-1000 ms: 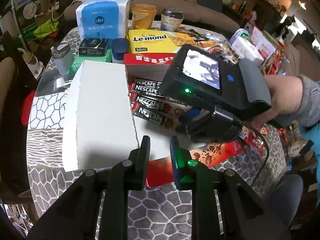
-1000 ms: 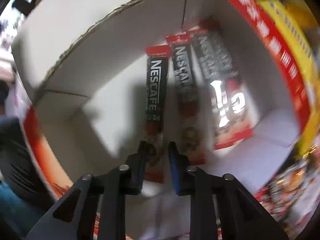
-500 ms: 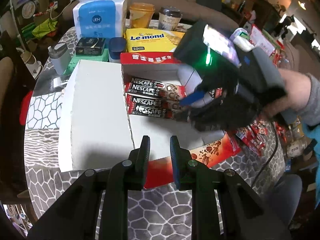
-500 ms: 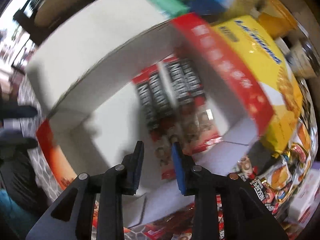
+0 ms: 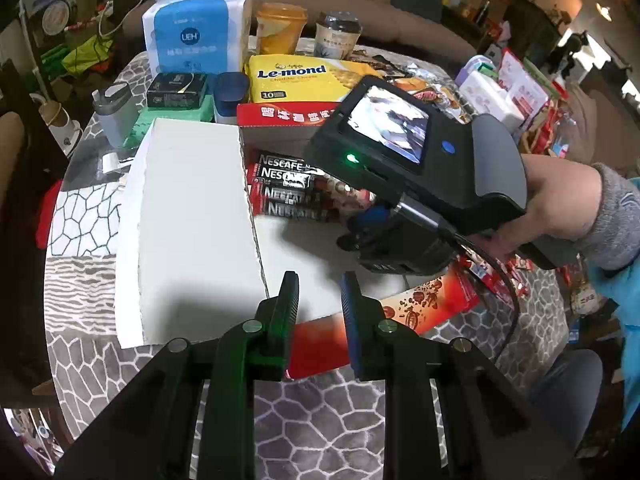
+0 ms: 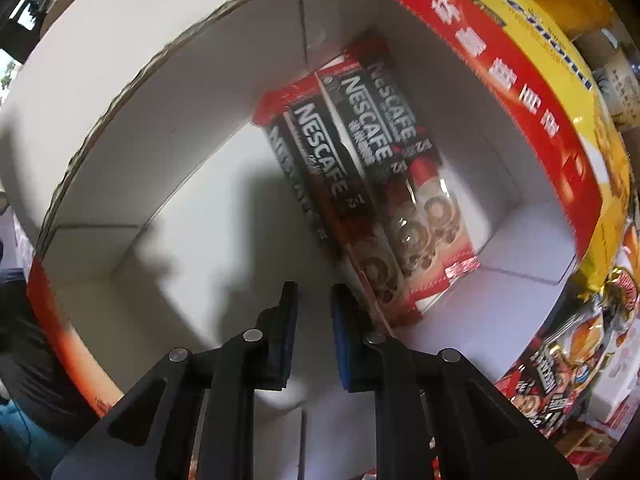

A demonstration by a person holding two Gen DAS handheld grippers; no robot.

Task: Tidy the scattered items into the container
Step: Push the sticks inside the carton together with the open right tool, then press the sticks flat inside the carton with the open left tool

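An open red carton [image 5: 276,116] with a white inside lies on the table, its white lid [image 5: 192,216] folded out to the left. Several Nescafe sachets [image 5: 288,196] lie side by side against its far wall, also in the right wrist view [image 6: 360,184]. My right gripper [image 5: 360,232] reaches into the carton; its jaws [image 6: 314,312] stand slightly apart and empty, just beside the nearest sachet. My left gripper [image 5: 318,300] hovers over the carton's near edge, jaws slightly apart, holding nothing.
Behind the carton stand a yellow Le-mond biscuit box [image 5: 296,80], a blue tissue pack [image 5: 192,40], two cups [image 5: 280,28] and small boxes [image 5: 176,90]. More snack packets and loose sachets [image 6: 560,364] lie to the right of the carton. The table has a grey stone-pattern cloth [image 5: 312,412].
My right gripper let go of a sachet in the carton, lifted away, then dipped back in. The sachets now lie bunched closer to the far wall. My left gripper stayed put.
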